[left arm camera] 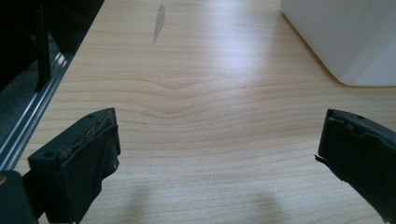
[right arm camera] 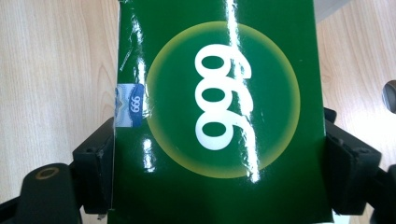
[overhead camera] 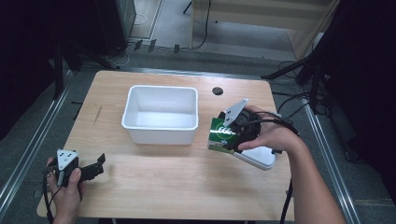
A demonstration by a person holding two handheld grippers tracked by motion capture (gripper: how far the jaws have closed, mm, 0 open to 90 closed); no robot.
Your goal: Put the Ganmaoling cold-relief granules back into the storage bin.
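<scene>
A glossy green box (overhead camera: 220,135) with white digits in a yellow ring (right arm camera: 219,93) is held just right of the white bin (overhead camera: 161,114), above the table. My right gripper (overhead camera: 233,133) is shut on the box, one black jaw pressing each long side, and the box runs up between them in the right gripper view. My left gripper (overhead camera: 95,165) rests low at the table's front left corner, open, nothing between its jaws. Its two black fingers (left arm camera: 79,154) stand wide apart over bare wood.
The white bin is empty and its corner (left arm camera: 345,42) shows at the upper right of the left gripper view. A white lid (overhead camera: 261,158) lies under the right hand. A small dark hole (overhead camera: 217,91) sits behind the bin. The table's left edge and metal rail (left arm camera: 28,121) are close.
</scene>
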